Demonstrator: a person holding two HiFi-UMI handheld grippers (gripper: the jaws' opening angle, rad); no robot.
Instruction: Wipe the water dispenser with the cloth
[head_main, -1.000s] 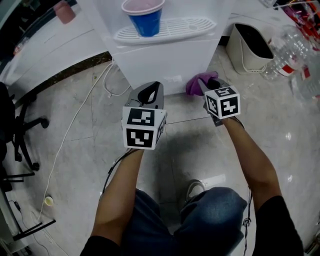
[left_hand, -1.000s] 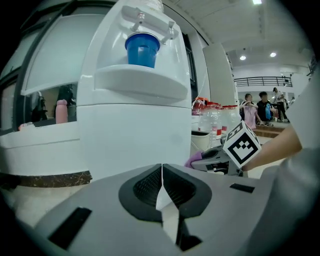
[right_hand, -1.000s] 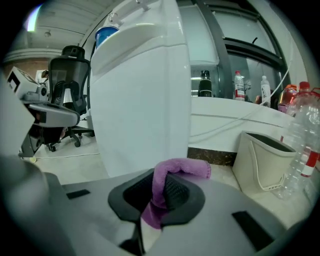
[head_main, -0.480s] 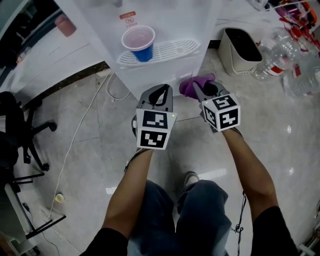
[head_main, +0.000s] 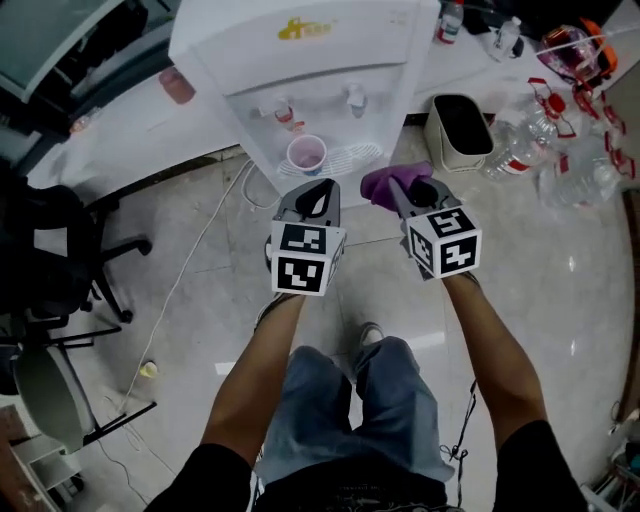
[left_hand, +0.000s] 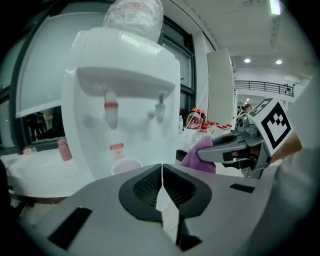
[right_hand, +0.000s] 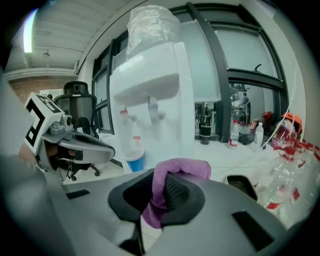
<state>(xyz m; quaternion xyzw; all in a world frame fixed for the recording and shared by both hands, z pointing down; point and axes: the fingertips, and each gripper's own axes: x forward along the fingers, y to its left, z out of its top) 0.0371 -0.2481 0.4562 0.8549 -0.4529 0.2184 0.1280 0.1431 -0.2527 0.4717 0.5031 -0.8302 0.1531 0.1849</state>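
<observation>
A white water dispenser (head_main: 300, 60) stands ahead with two taps and a bottle on top (left_hand: 134, 17). A blue cup (head_main: 306, 156) sits on its drip tray (head_main: 345, 158). My right gripper (head_main: 392, 187) is shut on a purple cloth (head_main: 385, 183), which drapes over its jaws (right_hand: 172, 185) short of the dispenser. My left gripper (head_main: 312, 196) is shut and empty beside it, pointing at the dispenser front (left_hand: 122, 100).
A beige bin (head_main: 460, 130) stands right of the dispenser, with several plastic bottles (head_main: 560, 160) beyond it. A white cable (head_main: 185, 270) trails over the tiled floor. An office chair (head_main: 50, 270) is at the left. A pink bottle (head_main: 177, 85) sits on the ledge.
The head view has pulled back and up, so the whole dispenser top now shows. Both grippers have kept their side-by-side pose, the cloth still in the right one.
</observation>
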